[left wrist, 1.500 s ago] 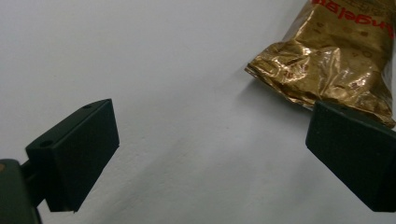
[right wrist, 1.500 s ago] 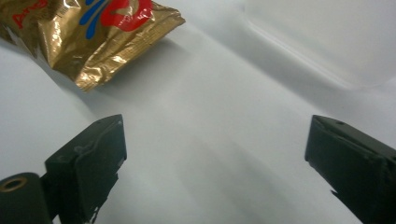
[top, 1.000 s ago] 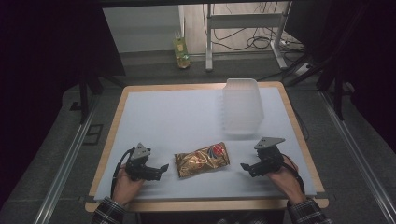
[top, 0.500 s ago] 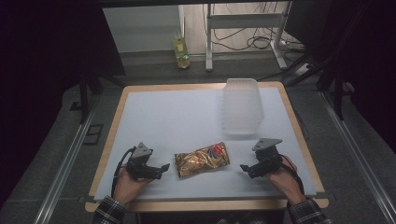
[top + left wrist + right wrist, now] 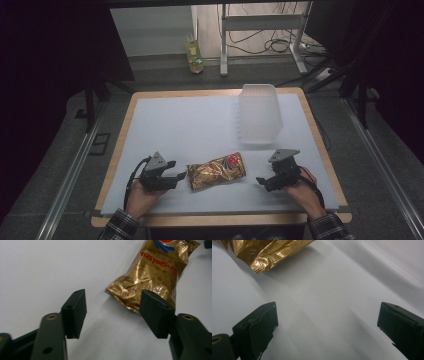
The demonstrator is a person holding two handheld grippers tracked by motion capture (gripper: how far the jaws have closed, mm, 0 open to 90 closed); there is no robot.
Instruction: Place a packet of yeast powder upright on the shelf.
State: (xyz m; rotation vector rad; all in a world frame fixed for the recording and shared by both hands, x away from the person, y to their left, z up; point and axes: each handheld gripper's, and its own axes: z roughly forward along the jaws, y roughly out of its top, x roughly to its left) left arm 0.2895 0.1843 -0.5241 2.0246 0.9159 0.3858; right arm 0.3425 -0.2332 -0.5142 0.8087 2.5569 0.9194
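While your left gripper [image 5: 113, 312] has just been closing, nothing between its jaws, the gold snack bag [image 5: 152, 272] shows blue, unreadable lettering; your right gripper [image 5: 328, 322] gapes empty.

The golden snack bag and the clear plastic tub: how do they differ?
The golden snack bag is shiny, opaque and crinkled; the clear plastic tub is see-through, with ribbed walls. The bag lies flat near the table's front edge, between the two hand-held grippers; the tub sits farther back, toward the right. The bag looks smaller than the tub. Both rest on the white tabletop, untouched.
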